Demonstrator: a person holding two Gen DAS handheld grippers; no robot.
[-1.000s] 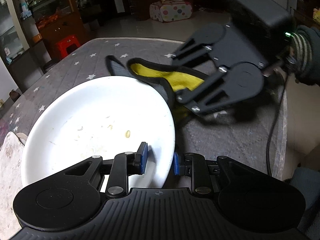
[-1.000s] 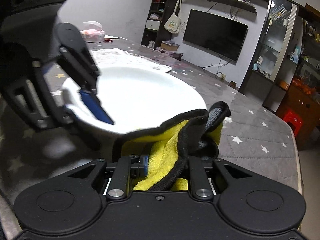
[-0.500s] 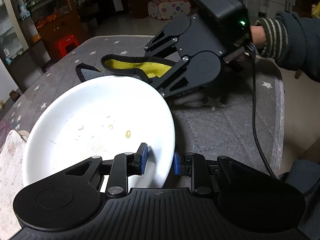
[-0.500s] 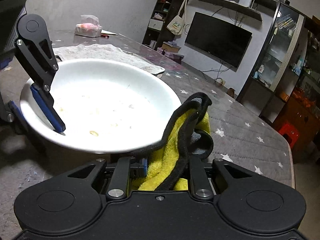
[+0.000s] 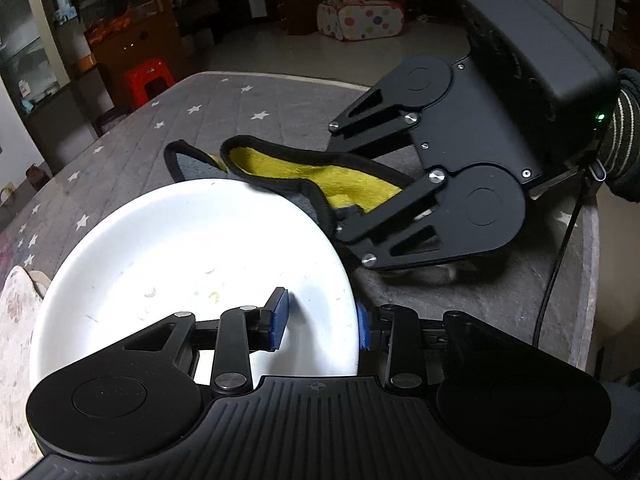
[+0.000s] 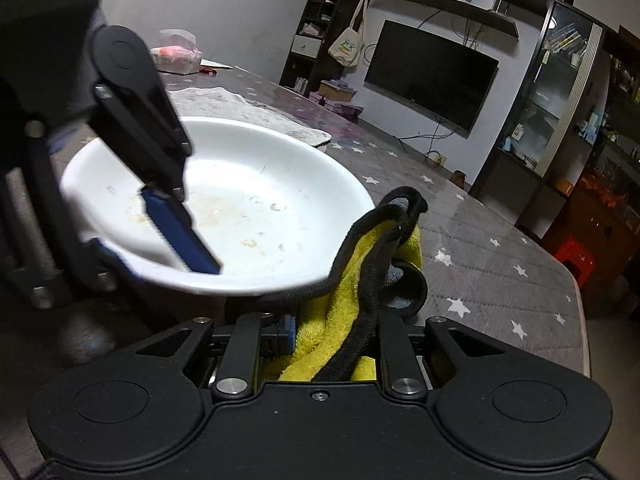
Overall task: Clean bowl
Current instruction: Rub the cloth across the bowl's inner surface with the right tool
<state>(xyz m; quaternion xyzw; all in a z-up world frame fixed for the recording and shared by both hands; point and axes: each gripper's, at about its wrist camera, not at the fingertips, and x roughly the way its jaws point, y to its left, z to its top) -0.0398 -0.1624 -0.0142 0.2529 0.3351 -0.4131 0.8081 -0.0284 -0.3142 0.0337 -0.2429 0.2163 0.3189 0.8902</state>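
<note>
Closer now, yellow cloth overlaps bowl on star-print tabletop.

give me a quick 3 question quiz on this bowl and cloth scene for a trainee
1. True or false: the white bowl is already wiped clean.
2. Which gripper holds the yellow cloth? A) left B) right C) neither
3. Fill in: the bowl's rim sits between the fingers of the ___ gripper.

Key
1. False. Food specks and smears still show inside the bowl.
2. B. The right gripper is shut on the cloth, which drapes beside the bowl's rim.
3. Left. The left gripper straddles the rim with one finger inside and one outside; its jaws are opening, with a gap at the inner pad.
</note>
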